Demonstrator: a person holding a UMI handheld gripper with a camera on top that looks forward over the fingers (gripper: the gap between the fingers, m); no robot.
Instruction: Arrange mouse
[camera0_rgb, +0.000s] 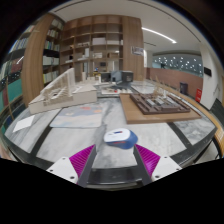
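Note:
A white mouse with a blue side (120, 137) sits between the tips of my gripper (117, 149). Both magenta pads, the left pad (82, 158) and the right pad (148, 159), press against its sides. The mouse appears held a little above the marble tabletop (60, 140). A pale rectangular mouse mat (76, 116) lies on the table ahead and to the left of the fingers.
A wooden tray with small items (160, 103) stands ahead to the right. A low white counter (62, 96) and tall wooden shelves (95, 45) stand beyond the table. A dark strip (195, 128) runs along the table at the right.

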